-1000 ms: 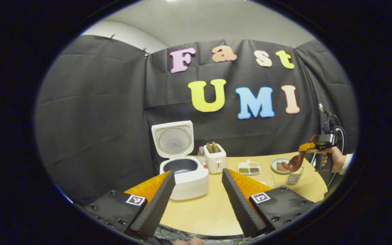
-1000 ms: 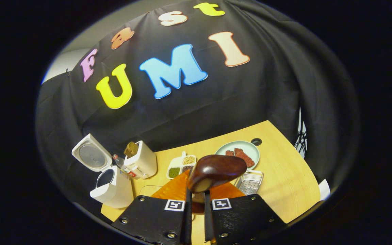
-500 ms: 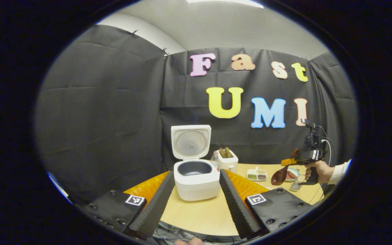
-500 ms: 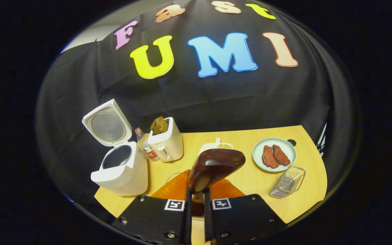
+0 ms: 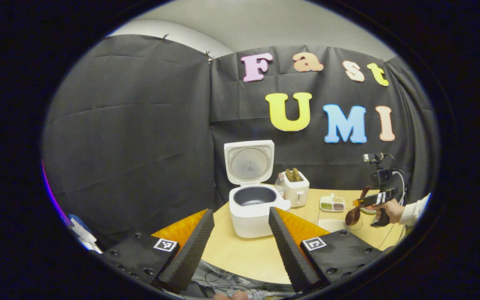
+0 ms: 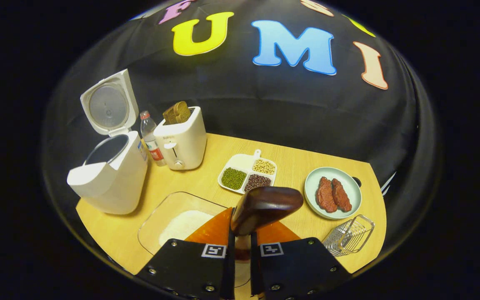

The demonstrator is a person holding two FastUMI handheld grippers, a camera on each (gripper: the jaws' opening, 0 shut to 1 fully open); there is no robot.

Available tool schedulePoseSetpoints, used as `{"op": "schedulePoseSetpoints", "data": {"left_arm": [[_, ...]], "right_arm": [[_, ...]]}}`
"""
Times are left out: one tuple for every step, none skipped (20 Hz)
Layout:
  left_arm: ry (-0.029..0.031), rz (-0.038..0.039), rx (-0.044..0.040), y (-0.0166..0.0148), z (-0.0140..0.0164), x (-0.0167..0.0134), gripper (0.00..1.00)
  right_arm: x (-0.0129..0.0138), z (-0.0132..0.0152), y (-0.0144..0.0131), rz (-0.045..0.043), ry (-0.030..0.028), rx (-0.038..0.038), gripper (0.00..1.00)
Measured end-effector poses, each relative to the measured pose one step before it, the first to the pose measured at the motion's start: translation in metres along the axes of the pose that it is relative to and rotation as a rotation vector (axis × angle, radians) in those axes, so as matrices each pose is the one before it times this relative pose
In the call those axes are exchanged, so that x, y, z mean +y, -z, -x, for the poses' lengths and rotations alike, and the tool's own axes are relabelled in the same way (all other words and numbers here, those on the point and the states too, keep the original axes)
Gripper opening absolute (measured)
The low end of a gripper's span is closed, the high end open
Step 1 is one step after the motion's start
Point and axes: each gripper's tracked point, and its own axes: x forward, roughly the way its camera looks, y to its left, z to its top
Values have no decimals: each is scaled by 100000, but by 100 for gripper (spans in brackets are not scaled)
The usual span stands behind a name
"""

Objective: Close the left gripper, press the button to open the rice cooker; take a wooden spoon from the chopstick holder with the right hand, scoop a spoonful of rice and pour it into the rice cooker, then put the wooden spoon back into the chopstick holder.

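Observation:
The white rice cooker stands on the wooden table with its lid up and its dark pot showing. My left gripper hangs open in front of it, off the table's near edge, holding nothing. My right gripper is shut on the handle of the dark wooden spoon, whose bowl sticks up just ahead of the fingers. Below the spoon, a little to the left, lies a clear glass dish of white rice. The wire chopstick holder sits at the table's right front. In the left gripper view, a hand holds the right gripper with the spoon.
A white toaster with bread and a small bottle stand behind the cooker. A divided tray of beans and a green plate with meat lie mid-table. The table edge runs close to the rice dish.
My right gripper has carried the spoon left and down over the rice dish, away from the chopstick holder. My left gripper has pulled back and swung left, still open.

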Motion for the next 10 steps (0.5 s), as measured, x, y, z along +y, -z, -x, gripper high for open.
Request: {"op": "schedulePoseSetpoints", "data": {"left_arm": [[-150, -1075, -31, 11, 81, -234, 93], [-107, -677, -7, 180, -1, -241, 94], [-300, 37, 416, 26, 6, -128, 94], [-345, 698, 687, 135, -196, -22, 94], [-598, 1068, 326, -3, 11, 38, 94], [-689, 791, 150, -84, 71, 205, 94], [-764, 192, -66, -81, 171, 205, 95], [-699, -280, 84, 31, 71, 243, 94], [-714, -453, 331, 109, -47, 125, 94], [-630, -346, 347, 160, 26, 137, 94]], "right_arm": [[111, -557, 288, 2386, -61, 895, 15], [402, -518, 461, 1414, -585, 1179, 15], [356, -317, 393, 1082, -590, 1120, 15], [264, -245, 244, 577, -784, 643, 15], [432, -153, -77, -181, -1156, -240, 15], [486, -201, -74, -1374, -1704, 147, 15], [655, -74, 16, -2959, -3095, 935, 15], [780, -267, 61, -4090, -3320, 593, 15], [560, -226, -106, -3887, -2438, 533, 15], [380, -158, -115, -3876, -2007, 105, 15]]}}
